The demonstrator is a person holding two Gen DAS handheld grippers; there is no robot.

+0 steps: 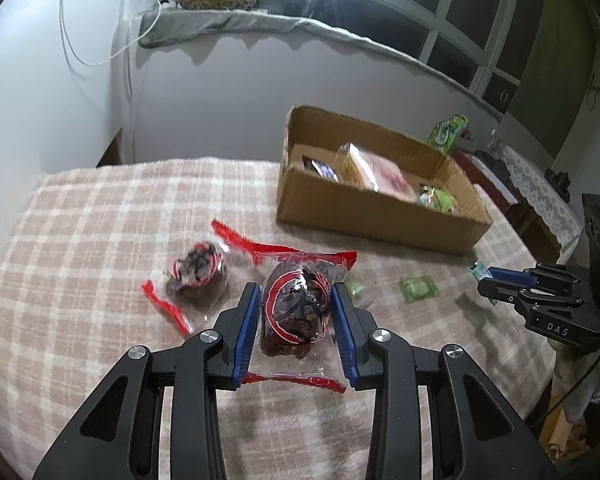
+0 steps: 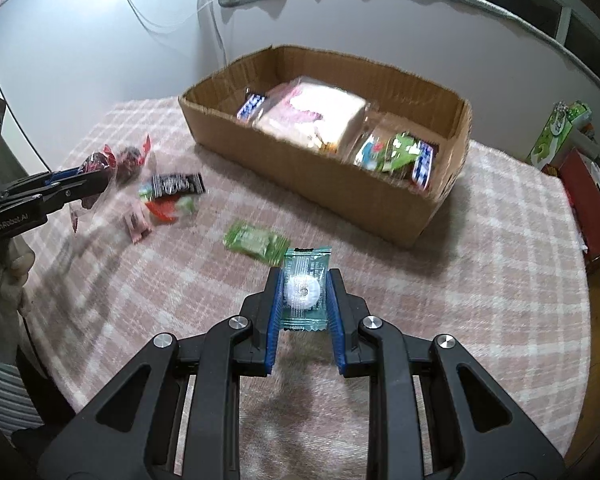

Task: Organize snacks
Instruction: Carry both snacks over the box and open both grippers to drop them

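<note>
1. Both sets of jaws are pinching snacks: the left gripper [image 1: 296, 312] grips a clear red-edged packet holding a dark brown cake [image 1: 296, 316] across its middle, and the right gripper [image 2: 302, 292] clamps a small teal-green wrapper with a round white candy inside [image 2: 303, 290].
2. Each held packet hangs just above the pink-and-white checked cloth on the counter [image 2: 480, 280]; neither has reached the open brown cardboard box [image 2: 300, 168] at the far side.
3. Already inside the box: a large pale pink-and-white bagged bread or cake [image 2: 312, 116], a blue-and-white bar [image 2: 251, 105] at the left end, and a cluster of green and blue-white wrappers [image 2: 400, 156] at the right end. Sorting looks well under way, though I cannot tell any ordering by type.
4. Loose on the cloth: a second red-edged packet with a dark cake [image 1: 198, 272] just beside the one in the left gripper, a light green sachet [image 2: 256, 240] just ahead of the right gripper, a black wrapper with white print [image 2: 176, 185], a small pink packet [image 2: 137, 222], and a blurred red-and-green wrapper [image 2: 168, 206] touching the black one.
5. Judged from this, roughly half remains: the two held pieces need carrying to the box, then about five loose ones.
</note>
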